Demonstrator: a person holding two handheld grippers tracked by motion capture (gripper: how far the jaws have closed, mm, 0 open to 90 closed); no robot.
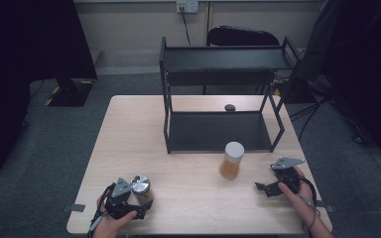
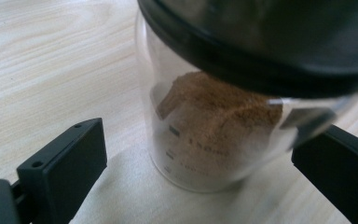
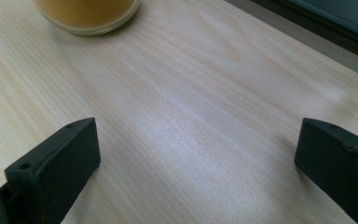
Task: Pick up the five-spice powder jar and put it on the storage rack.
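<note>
Table (image 1: 193,198): light wood, seen from above in high view
Rack (image 1: 218,99): black, two shelves, standing at far middle of table; small dark object (image 1: 229,107) on table behind lower shelf, too small to identify
Yellow jar (image 1: 231,160): white lid, upright, long axis vertical, just in front of rack's right front corner; base edge also at top left of right gripper view (image 3: 89,14)
Brown jar (image 1: 142,188): shiny lid, upright, long axis vertical, lid pointing up, near front left edge of table; brown powder inside, graduation marks on glass in left gripper view (image 2: 214,130)
Left gripper (image 1: 124,198): held in hand at front left, jaws spread wide, one either side of brown jar; right jaw seems at the glass, left jaw apart from it, no grip seen (image 2: 200,172)
Right gripper (image 1: 273,186): held in hand at front right, jaws wide apart, nothing between them but bare table (image 3: 196,163); yellow jar ahead and to the left of jaws, well apart
</note>
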